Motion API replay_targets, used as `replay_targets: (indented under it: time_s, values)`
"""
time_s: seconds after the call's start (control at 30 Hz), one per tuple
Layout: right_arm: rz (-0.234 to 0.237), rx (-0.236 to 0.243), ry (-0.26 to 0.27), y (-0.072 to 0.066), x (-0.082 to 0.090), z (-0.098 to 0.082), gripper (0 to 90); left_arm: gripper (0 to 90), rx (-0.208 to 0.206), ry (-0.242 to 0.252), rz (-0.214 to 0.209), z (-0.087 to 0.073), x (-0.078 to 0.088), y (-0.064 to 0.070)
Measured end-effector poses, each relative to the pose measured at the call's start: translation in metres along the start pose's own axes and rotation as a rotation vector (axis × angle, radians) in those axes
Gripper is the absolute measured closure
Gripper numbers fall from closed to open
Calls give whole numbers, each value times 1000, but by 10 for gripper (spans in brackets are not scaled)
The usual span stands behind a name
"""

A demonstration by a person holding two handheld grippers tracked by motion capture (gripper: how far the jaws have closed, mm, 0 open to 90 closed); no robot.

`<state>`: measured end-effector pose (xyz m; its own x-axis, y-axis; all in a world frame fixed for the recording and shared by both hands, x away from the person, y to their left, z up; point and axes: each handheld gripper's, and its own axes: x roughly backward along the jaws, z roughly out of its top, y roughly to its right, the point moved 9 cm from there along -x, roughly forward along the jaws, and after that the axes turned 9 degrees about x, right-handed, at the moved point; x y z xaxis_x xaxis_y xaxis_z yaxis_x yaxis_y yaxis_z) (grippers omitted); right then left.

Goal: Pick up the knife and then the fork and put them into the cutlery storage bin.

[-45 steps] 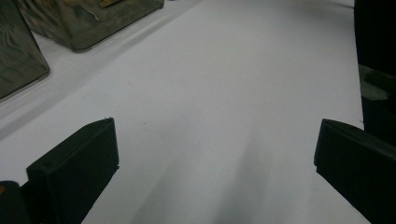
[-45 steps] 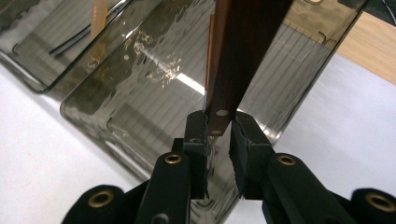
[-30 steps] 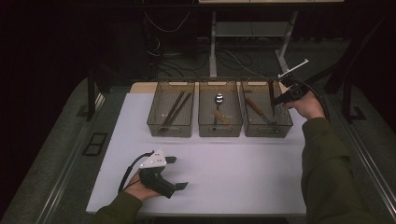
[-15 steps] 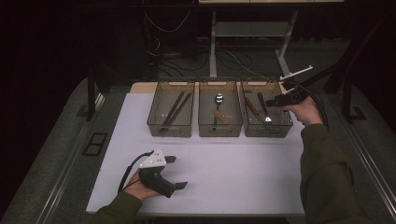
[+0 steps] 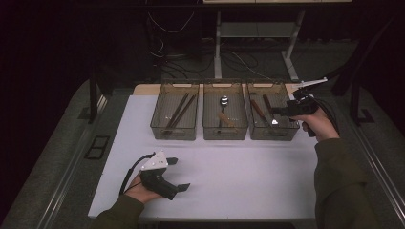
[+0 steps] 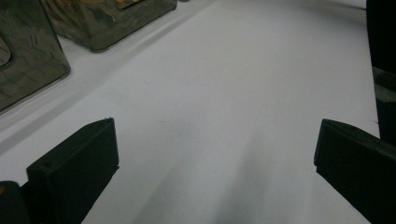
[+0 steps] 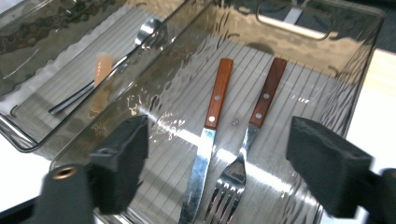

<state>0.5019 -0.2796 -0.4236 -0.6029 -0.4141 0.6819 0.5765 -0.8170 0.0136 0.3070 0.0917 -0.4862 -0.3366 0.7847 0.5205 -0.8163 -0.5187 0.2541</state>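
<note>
Three clear bins stand in a row at the back of the white table (image 5: 248,167). The right bin (image 5: 286,134) holds a wooden-handled knife (image 7: 208,140) and a wooden-handled fork (image 7: 250,135), lying side by side. My right gripper (image 5: 278,111) hovers over that bin with its jaws wide open and nothing between them; in the right gripper view (image 7: 222,154) the knife and fork lie just below the gap. The left gripper (image 5: 178,173) rests at the table's front left, open and empty, with bare tabletop between the jaws in the left gripper view (image 6: 215,163).
The middle bin (image 5: 224,134) holds a metal spoon (image 7: 119,58) and a pale wooden-handled piece (image 5: 226,119). In the left bin (image 5: 173,136) lie dark brown sticks (image 5: 177,112). A desk frame and cables stand behind the table.
The right gripper has come down and toward the near side, from behind the right bin to over it. The left gripper has stayed still.
</note>
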Motion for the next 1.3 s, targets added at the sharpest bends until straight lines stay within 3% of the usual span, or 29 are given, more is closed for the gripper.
replay_targets:
  time_s: [0.1, 0.3, 0.6, 1.3]
  values:
    - [-21, 0, 42, -5, 4, 0, 193, 0, 4, 8, -2, 1, 0, -1]
    - [-10, 13, 77, -16, 14, -3, 145, 0, 9, 8, 0, 1, 0, 0]
    - [42, 48, 105, -46, 23, -16, 145, 0, 8, 1, -2, 0, 1, -1]
    - [105, 128, 161, -107, 44, -59, 145, 0, 15, 6, 10, 0, 3, -1]
